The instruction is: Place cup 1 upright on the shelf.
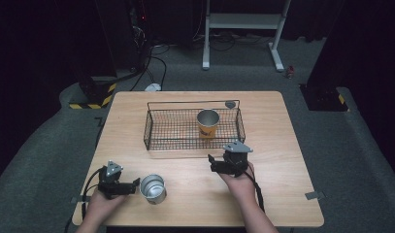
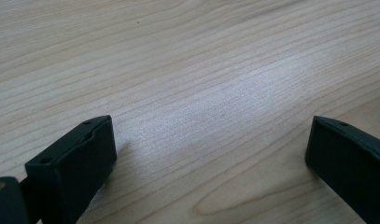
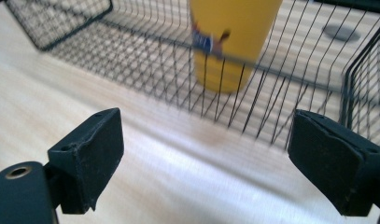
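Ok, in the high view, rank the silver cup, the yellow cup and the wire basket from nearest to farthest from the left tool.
1. Silver cup, on the table just right of the left tool.
2. Wire basket, farther back, mid-table.
3. Yellow cup, standing inside the basket's right part.

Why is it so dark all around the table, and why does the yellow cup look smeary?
High view: a light falls on the light wooden table, while the room behind stays almost black. Right gripper view: the yellow cup and the black wire basket look streaky and soft. Left gripper view: a pale shiny patch of glare sits on the wood grain, which looks sharp.
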Available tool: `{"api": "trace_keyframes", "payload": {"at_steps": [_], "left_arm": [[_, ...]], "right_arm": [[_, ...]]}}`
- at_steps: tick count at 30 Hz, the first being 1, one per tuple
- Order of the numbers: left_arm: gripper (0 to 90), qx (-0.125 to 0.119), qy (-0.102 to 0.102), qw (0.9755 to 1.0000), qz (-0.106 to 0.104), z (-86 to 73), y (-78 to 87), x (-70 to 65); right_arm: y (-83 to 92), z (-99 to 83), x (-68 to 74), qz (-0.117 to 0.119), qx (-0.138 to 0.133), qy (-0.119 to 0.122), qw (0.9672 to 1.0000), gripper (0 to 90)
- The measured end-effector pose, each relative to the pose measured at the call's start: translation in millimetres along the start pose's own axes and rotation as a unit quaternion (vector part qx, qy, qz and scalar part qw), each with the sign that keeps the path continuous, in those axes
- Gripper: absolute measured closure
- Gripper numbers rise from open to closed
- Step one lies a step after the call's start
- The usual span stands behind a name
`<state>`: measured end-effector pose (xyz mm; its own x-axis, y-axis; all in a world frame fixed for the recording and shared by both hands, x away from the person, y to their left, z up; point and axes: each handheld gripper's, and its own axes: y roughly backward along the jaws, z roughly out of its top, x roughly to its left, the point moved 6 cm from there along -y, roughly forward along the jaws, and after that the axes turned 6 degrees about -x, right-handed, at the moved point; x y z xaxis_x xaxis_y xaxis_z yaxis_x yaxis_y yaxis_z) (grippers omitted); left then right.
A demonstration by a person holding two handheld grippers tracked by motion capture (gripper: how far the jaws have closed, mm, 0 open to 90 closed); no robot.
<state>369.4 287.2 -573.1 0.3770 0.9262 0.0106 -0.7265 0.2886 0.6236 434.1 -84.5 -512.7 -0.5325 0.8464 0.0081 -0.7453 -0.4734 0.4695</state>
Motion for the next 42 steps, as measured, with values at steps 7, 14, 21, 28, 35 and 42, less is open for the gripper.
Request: {"api": "trace_keyframes", "payload": {"at_steps": [7, 14, 21, 28, 35, 42], "left_arm": [[2.3, 0.0, 0.0, 1.0, 0.0, -0.1, 0.2, 0.0], [2.3, 0.0, 0.0, 1.0, 0.0, -0.1, 0.1, 0.0], [3.6, -0.001, 0.001, 1.0, 0.0, 0.1, 0.9, 0.2], [12.3, 0.004, 0.007, 1.0, 0.002, 1.2, 3.9, 2.3], [15.5, -0.003, 0.016, 0.9998, -0.013, 7.0, 12.5, 3.6], [16.2, -0.033, 0.01, 0.9993, -0.016, 16.3, 25.3, 1.2]], "right_arm": [[19.8, -34.5, -0.5, 0.002, 0.029, 0.002, 0.9996, 11.5], [35.9, -66.7, -9.3, -0.003, 0.057, -0.012, 0.9983, 12.4], [42.6, -80.2, -13.5, -0.012, 0.071, -0.007, 0.9974, 13.4], [39.0, -83.3, -12.0, -0.011, 0.1, 0.004, 0.995, 12.9], [39.1, -83.4, -11.8, -0.011, 0.099, 0.001, 0.995, 13.0], [38.9, -83.2, -12.4, -0.011, 0.099, -0.001, 0.995, 13.3]]}}
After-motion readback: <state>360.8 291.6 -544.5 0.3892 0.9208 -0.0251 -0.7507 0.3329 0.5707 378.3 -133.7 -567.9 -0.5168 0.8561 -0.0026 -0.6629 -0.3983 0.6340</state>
